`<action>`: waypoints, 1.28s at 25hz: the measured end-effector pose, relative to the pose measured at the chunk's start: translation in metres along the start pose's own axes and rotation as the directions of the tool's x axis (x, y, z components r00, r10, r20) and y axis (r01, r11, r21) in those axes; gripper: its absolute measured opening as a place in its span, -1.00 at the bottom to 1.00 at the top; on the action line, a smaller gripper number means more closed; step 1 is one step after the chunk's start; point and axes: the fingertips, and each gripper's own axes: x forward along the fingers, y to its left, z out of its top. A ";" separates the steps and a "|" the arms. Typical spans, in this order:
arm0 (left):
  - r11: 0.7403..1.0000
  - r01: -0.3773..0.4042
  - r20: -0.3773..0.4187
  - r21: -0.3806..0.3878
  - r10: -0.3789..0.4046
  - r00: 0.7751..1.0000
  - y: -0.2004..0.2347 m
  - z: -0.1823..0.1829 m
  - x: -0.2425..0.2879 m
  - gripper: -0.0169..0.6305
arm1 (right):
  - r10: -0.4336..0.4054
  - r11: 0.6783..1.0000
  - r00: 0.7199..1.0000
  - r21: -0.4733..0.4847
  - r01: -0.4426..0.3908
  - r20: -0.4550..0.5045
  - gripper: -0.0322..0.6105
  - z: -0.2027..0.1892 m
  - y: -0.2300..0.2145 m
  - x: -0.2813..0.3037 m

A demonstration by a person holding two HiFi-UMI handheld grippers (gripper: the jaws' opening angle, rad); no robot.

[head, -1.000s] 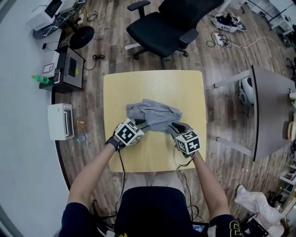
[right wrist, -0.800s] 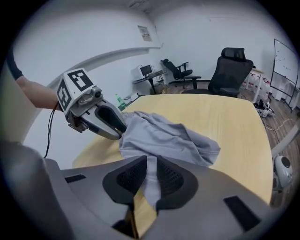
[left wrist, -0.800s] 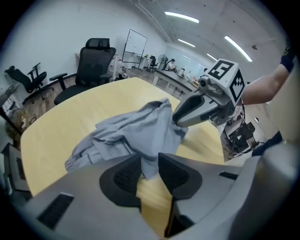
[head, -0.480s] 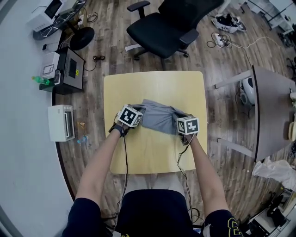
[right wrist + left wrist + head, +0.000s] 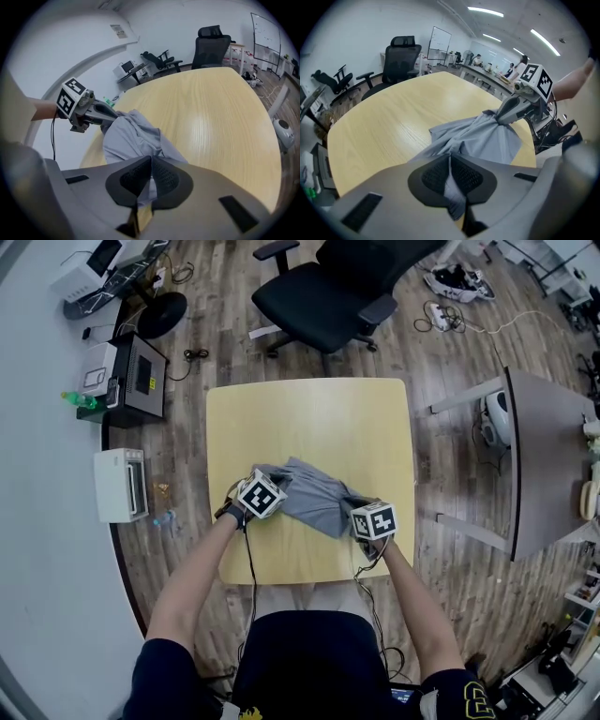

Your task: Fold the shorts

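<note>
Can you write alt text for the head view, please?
A person's left gripper and right gripper each pinch an end of grey shorts on a pale wooden table, seen from above. A black office chair stands beyond it.

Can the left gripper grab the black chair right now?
Probably not. The left gripper is shut on the grey shorts at the near side of the table, and the black chair stands on the floor beyond its far edge.

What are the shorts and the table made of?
The shorts look like thin, matte grey cloth: they crumple into soft folds. The table looks like pale wood or laminate, smooth and slightly glossy: grain lines and light glare show.
</note>
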 end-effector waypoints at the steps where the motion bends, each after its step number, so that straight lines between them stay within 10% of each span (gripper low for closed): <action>1: 1.000 0.001 -0.009 0.019 -0.001 1.000 -0.001 0.001 0.001 -0.86 | 0.013 0.999 1.000 0.035 -0.013 0.001 -0.82 -0.010 0.006 -0.001; 6: 0.989 -0.026 -0.015 0.147 0.029 0.999 0.003 0.021 0.012 -0.86 | 0.110 0.980 0.994 0.169 -0.104 -0.028 -0.82 -0.067 0.074 0.012; 12: 0.903 -0.055 0.033 0.426 0.045 0.998 -0.009 0.046 0.002 -0.60 | 0.124 0.992 0.992 0.024 -0.124 -0.036 -0.77 -0.072 0.118 0.015; 16: 0.965 -0.149 0.228 0.217 0.098 0.969 0.005 0.054 -0.063 -0.37 | 0.101 0.994 0.993 -0.058 -0.097 0.059 -0.55 -0.044 0.101 -0.026; 19: 0.995 -0.043 0.268 -0.085 0.065 0.961 -0.016 0.003 -0.095 -0.27 | 0.070 0.997 0.995 -0.038 -0.068 0.066 -0.38 -0.051 0.071 -0.039; 24: 0.862 0.207 0.207 -0.462 -0.122 0.971 -0.119 -0.105 -0.057 -0.25 | 0.131 0.991 0.991 0.026 -0.130 -0.025 -0.27 -0.092 0.057 -0.022; 32: 0.792 0.228 0.182 -0.567 -0.149 0.972 -0.156 -0.123 -0.019 -0.35 | 0.156 0.985 0.986 0.086 -0.150 -0.059 -0.51 -0.109 0.068 -0.002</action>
